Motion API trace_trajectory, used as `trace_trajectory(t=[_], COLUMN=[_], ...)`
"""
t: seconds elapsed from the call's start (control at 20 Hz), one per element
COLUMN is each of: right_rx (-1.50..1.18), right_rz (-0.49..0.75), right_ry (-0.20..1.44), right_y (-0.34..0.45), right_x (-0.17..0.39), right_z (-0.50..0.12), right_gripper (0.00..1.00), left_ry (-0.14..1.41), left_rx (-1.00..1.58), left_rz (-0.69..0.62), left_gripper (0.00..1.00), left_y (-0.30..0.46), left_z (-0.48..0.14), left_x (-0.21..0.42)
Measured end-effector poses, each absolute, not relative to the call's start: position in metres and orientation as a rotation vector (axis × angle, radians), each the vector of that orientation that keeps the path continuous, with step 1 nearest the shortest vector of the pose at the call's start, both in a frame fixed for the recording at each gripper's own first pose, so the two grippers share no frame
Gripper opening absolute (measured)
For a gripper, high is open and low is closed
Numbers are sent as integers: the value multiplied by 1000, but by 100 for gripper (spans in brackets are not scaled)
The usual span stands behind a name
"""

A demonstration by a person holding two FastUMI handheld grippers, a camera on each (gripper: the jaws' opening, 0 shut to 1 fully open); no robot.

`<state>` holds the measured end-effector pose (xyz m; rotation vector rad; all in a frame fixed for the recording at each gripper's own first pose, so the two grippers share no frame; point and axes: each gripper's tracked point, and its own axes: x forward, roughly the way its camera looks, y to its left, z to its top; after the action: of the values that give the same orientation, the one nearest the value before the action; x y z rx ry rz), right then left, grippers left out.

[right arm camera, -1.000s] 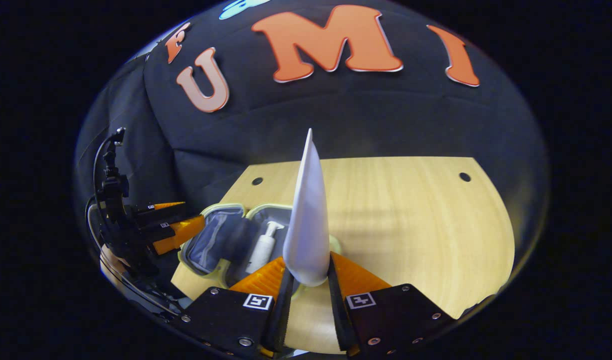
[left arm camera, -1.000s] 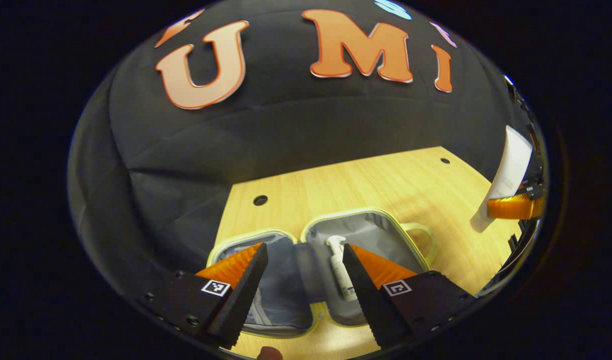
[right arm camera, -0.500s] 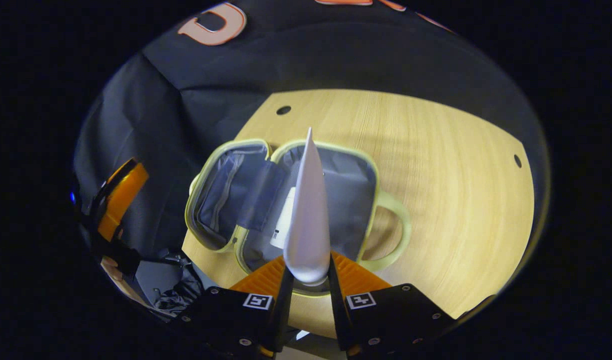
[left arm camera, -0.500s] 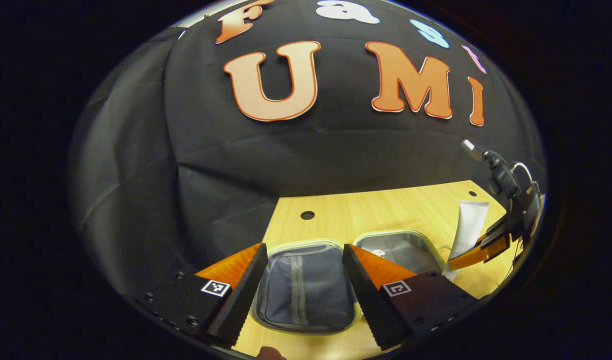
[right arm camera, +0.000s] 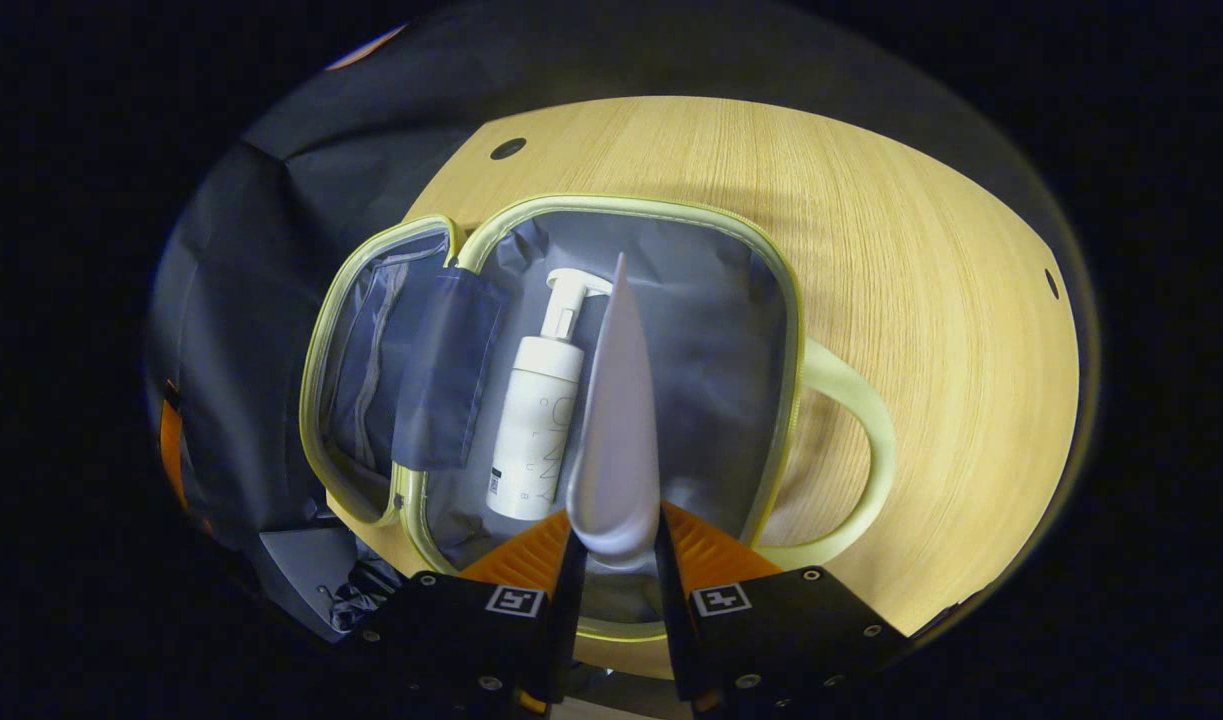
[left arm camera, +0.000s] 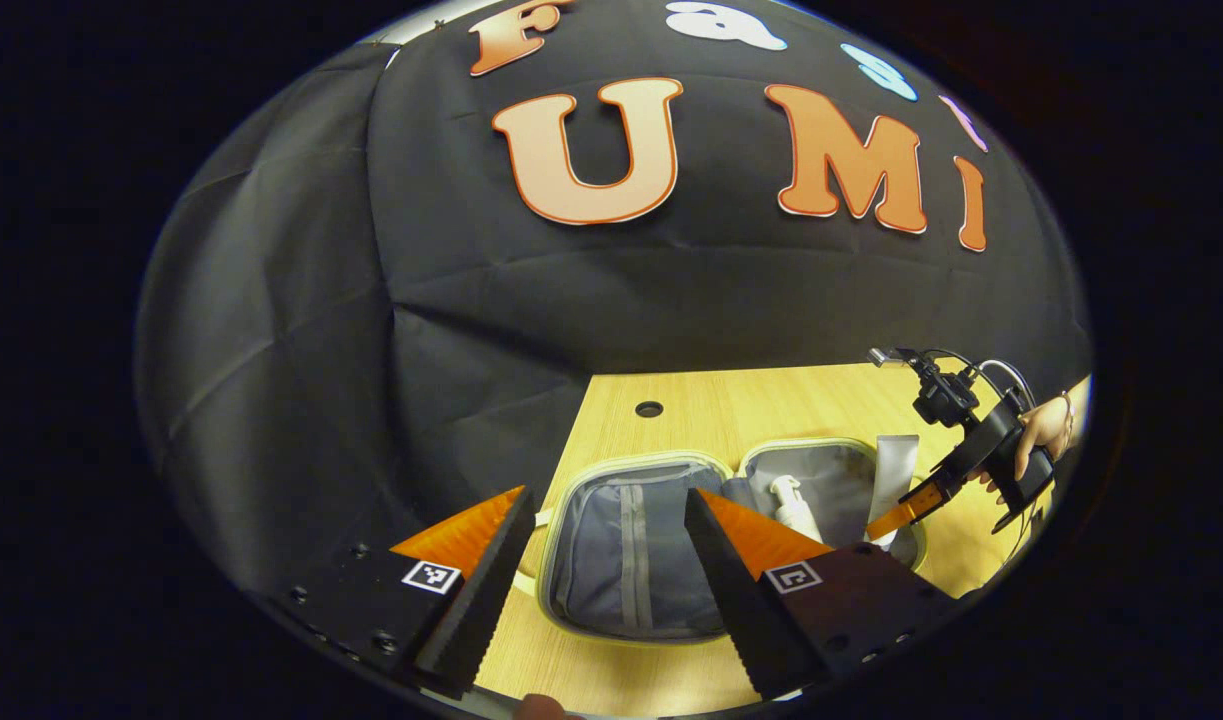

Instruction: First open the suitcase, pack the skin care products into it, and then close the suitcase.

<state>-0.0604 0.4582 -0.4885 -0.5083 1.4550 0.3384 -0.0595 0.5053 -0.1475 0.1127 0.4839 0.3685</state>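
So the right gripper (right arm camera: pixel 613 560) is clamped on the fat end of a white tube (right arm camera: pixel 616 420), both fingers pressing its sides, and it's pointed down into the right half of the suitcase (right arm camera: pixel 771 300). The thin crimped end leads, which I'd guess is so it slides in flat next to the pump bottle (right arm camera: pixel 536 410) already lying there. The gap between bottle and far wall looks like the target spot.

The left gripper (left arm camera: pixel 603 580) is just hanging with its fingers spread wide, nothing in them, parked over the zippered lid half (left arm camera: pixel 626 560). Probably out of the way and ready for the lid later. From there you can see a hand (left arm camera: pixel 1041 430) holding the other gripper.

The case lies open flat on the wooden table (right arm camera: pixel 921 250), handle (right arm camera: pixel 861 440) sticking out on the right. Packing's partway; closing isn't started.
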Motion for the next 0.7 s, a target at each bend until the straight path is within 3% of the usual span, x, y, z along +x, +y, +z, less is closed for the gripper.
trace_trajectory(t=[0.05,0.15,0.3,0.55,0.7], right_rx=[-493,-452,-438,-374,-398], right_rz=[336,343,370,436,512], right_ry=[1466,1456,1421,1303,1113], right_y=[459,467,477,504,527], right_x=[-63,-65,-63,-51,-32], right_z=[-491,-497,-491,-463,-430], right_gripper=[40,50,95,96,96], left_ry=[490,497,495,477,458], left_rx=[107,103,109,119,74], left_rz=[373,384,390,413,441], left_gripper=[95,95,95,94,94], left_y=[508,511,513,523,550], left_z=[-150,-153,-151,-147,-144], left_x=[-61,-65,-68,-69,-78])
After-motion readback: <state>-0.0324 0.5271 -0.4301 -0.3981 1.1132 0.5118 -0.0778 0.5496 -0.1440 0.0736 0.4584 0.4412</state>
